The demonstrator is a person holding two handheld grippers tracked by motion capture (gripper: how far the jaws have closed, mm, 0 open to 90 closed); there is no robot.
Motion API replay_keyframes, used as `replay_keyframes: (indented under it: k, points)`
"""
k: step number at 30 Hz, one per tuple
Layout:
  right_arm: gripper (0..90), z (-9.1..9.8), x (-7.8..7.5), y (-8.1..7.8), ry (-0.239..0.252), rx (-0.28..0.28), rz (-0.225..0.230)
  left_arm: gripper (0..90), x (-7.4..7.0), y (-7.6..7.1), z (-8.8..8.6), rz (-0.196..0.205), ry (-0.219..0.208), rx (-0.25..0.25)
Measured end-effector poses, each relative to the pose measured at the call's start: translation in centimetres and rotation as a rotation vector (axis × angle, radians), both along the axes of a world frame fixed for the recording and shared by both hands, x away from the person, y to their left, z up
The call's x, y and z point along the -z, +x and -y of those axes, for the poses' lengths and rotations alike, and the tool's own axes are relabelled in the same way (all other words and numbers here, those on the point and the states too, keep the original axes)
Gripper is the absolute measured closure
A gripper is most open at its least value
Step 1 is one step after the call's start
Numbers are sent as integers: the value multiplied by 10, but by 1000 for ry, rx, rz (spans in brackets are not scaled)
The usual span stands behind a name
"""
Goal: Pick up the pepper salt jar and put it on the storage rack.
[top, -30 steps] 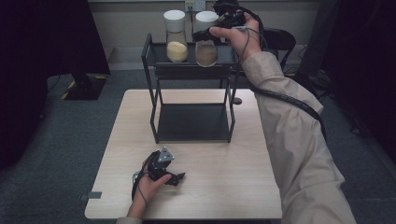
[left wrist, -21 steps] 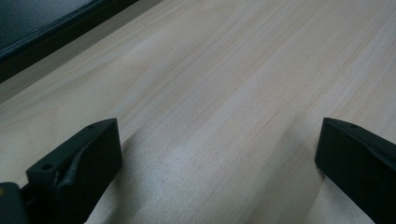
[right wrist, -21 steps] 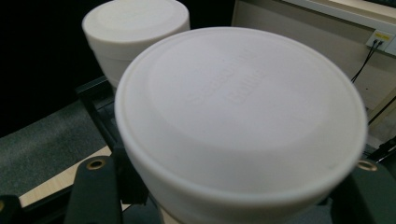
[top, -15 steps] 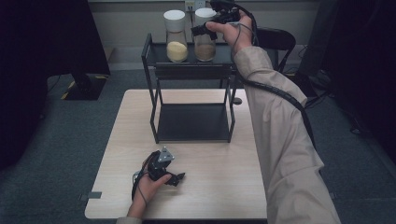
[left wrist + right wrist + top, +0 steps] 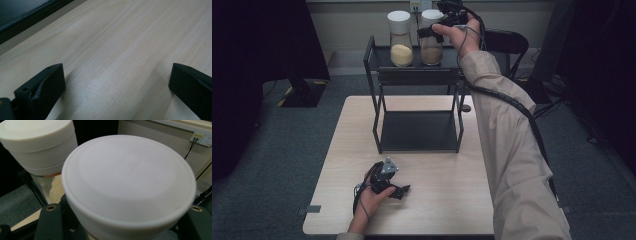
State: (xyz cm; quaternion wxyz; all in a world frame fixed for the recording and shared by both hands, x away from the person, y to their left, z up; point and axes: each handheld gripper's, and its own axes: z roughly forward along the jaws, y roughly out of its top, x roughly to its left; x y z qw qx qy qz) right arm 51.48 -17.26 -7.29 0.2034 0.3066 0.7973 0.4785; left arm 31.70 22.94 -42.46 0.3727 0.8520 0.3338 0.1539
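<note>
Two clear jars with white lids stand side by side on the top shelf of a black rack (image 5: pixel 417 76). The left jar (image 5: pixel 401 47) holds yellow grains, the right jar (image 5: pixel 431 47) brown ones. My right gripper (image 5: pixel 432 31) is shut on the right jar just under its lid. In the right gripper view that lid (image 5: pixel 127 180) sits between the jaws of my right gripper (image 5: pixel 123 221), and the yellow jar (image 5: pixel 37 142) is behind it on the left. My left gripper (image 5: pixel 401 191) rests on the wooden table (image 5: pixel 437 170), open with nothing between its jaws (image 5: pixel 116 85).
The rack stands at the far half of the table, and its lower shelf (image 5: pixel 419 131) is bare. A dark chair (image 5: pixel 507 42) stands behind the rack to the right. A wall socket (image 5: pixel 201 138) is on the wall behind. Grey carpet surrounds the table.
The right hand and sleeve have shifted a little to the left and down with the brown jar in the gripper. The left hand has stayed where it was.
</note>
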Motion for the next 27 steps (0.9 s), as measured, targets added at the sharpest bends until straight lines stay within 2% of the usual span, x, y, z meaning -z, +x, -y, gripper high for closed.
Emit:
replay_keyframes:
  k: [2,8,11,13,19,27]
  points:
    - [349,-2,-1,-2,-15,-1,7,0,0,0,0,0,0,0]
    - [334,1,-1,-2,-6,3,-3,0,0,0,0,1,-1,0]
    - [267,0,-3,-4,1,7,-10,0,0,0,0,1,-1,0]
    - [221,-1,-5,-4,-12,5,-19,0,0,0,0,1,-1,0]
    - [63,-4,-7,-12,-28,30,-8,0,0,0,0,0,-1,0]
    - [1,-1,-9,-31,-22,50,-1,0,0,0,0,0,1,1]
